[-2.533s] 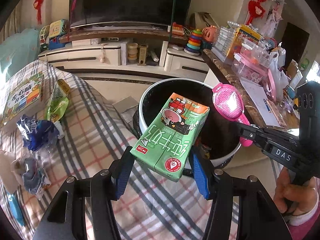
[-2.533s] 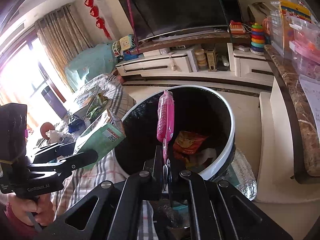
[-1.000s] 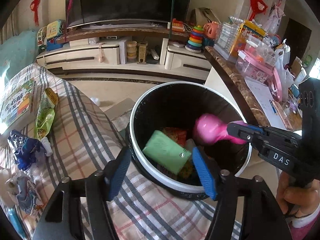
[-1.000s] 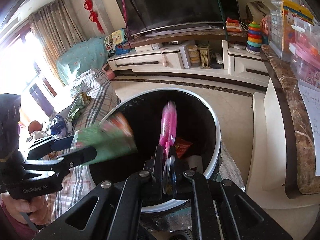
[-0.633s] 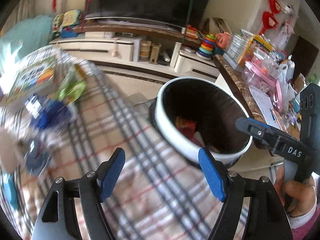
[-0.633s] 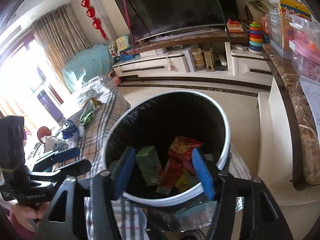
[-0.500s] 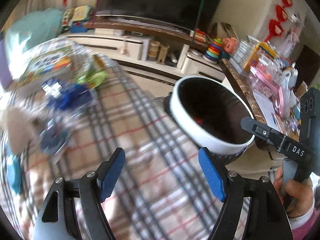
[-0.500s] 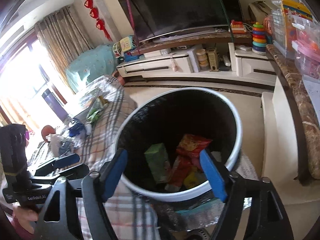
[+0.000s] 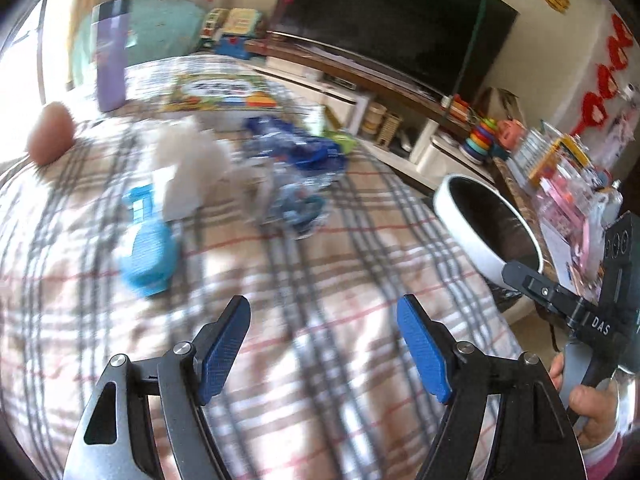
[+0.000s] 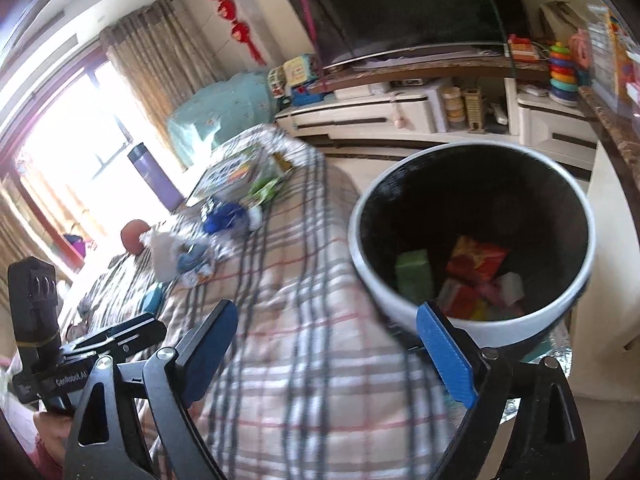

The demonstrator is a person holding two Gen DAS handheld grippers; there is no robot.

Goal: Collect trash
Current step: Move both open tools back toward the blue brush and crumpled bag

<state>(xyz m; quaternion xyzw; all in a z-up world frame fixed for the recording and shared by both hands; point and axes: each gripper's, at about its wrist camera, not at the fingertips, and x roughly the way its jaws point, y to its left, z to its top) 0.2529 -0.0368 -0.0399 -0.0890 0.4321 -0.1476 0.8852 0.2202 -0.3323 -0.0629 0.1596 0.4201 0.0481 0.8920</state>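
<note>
Trash, left wrist view: blurred blue wrappers (image 9: pixel 296 176), a white crumpled piece (image 9: pixel 192 164) and a light-blue item (image 9: pixel 148 252) lie on the plaid surface (image 9: pixel 320 280) ahead of the left tongs (image 9: pixel 324 340), which are released and hold nothing; the white-rimmed bin (image 9: pixel 480 224) stands at the right, with the right tongs just in front of it. Right wrist view: right tongs (image 10: pixel 332 344), spread wide and empty, sit over the plaid surface edge beside the bin (image 10: pixel 472 240), which contains a green carton (image 10: pixel 414 276), a red packet (image 10: pixel 476 260) and other scraps; blue wrappers (image 10: pixel 224 216) remain on the surface beyond.
</note>
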